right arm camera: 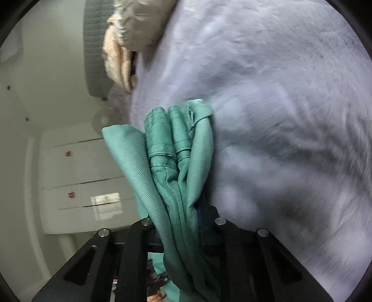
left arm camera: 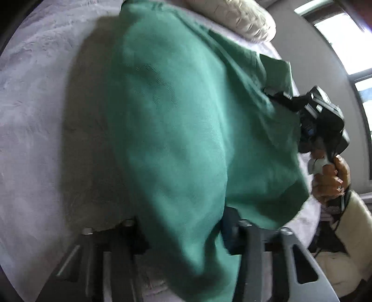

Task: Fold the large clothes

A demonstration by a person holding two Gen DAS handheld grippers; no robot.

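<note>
— Left wrist view: our left claw [left arm camera: 186,234] pinches the green garment [left arm camera: 176,130], which drapes over the grey bed [left arm camera: 34,116]. A cream pillow [left arm camera: 241,18] lies at one o'clock.

— Our right claw [right arm camera: 179,223] clamps a bunched hem of it. At three o'clock, cloth hides that claw's tips; the hand [left arm camera: 330,181] shows. Blur softens everything.

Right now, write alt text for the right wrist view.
A bunched green garment is clamped in the right gripper, its black fingers closed on the folds. Behind lies a pale lilac bedspread, with a cream pillow at top.
</note>
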